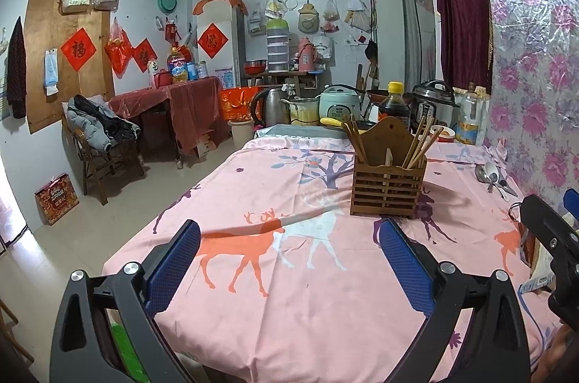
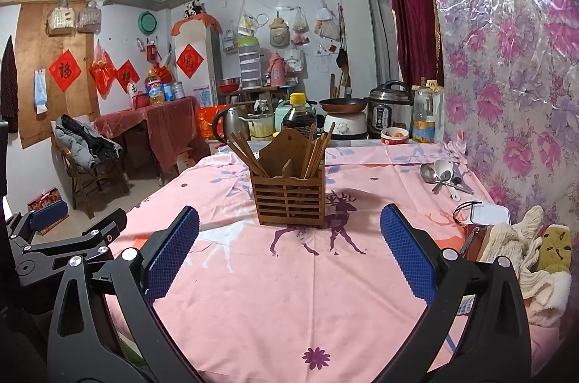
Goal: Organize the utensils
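Observation:
A wooden slatted utensil holder (image 1: 388, 185) (image 2: 289, 198) stands upright on the pink deer-print tablecloth (image 1: 253, 202) (image 2: 253, 292). Several wooden chopsticks (image 1: 419, 140) (image 2: 316, 147) lean in its compartments. A small heap of spoons (image 1: 492, 176) (image 2: 443, 176), metal and white, lies on the cloth by the right wall, apart from the holder. My left gripper (image 1: 289, 238) is open and empty, short of the holder and to its left. My right gripper (image 2: 289, 227) is open and empty, straight in front of the holder. The left gripper also shows at the left edge of the right wrist view (image 2: 65, 238).
A kettle (image 2: 231, 122), soy sauce bottle (image 2: 298, 115), rice cookers (image 2: 391, 108), a pan and a bowl (image 2: 394, 135) crowd the table's far end. Knitted cloth (image 2: 521, 245) and a white box (image 2: 488, 214) lie at the right edge. A floral foil wall (image 2: 506, 75) bounds the right side.

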Action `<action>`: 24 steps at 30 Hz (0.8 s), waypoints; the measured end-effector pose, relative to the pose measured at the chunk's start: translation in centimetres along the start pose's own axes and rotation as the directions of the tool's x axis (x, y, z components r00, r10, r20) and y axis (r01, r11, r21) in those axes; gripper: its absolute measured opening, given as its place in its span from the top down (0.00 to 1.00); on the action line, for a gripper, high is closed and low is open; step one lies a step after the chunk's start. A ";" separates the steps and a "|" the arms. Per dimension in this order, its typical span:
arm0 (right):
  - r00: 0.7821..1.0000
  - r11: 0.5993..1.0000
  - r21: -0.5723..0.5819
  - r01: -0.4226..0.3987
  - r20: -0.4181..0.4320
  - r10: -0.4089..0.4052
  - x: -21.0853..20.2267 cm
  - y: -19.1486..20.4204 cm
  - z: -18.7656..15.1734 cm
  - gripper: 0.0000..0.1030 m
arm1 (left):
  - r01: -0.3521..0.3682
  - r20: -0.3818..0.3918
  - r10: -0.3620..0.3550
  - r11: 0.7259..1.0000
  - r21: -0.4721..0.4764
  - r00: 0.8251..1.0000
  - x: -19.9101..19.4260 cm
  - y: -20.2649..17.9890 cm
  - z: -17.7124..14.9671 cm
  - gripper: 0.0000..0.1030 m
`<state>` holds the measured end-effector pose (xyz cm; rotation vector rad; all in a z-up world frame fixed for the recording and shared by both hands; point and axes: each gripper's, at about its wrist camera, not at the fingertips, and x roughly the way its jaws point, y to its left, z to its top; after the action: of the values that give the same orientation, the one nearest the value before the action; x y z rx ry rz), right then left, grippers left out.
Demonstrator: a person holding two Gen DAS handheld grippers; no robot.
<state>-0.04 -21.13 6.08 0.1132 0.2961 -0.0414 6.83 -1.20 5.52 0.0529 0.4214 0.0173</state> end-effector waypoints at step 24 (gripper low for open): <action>1.000 1.000 -0.004 -0.002 0.003 0.002 -0.3 0.0 0.2 0.06 | 0.009 -0.010 -0.009 1.000 -0.018 1.000 0.1 0.4 0.2 0.06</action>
<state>-0.31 -21.16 6.39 0.1099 0.2926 -0.0387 7.01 -0.80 5.66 0.0331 0.4315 0.0123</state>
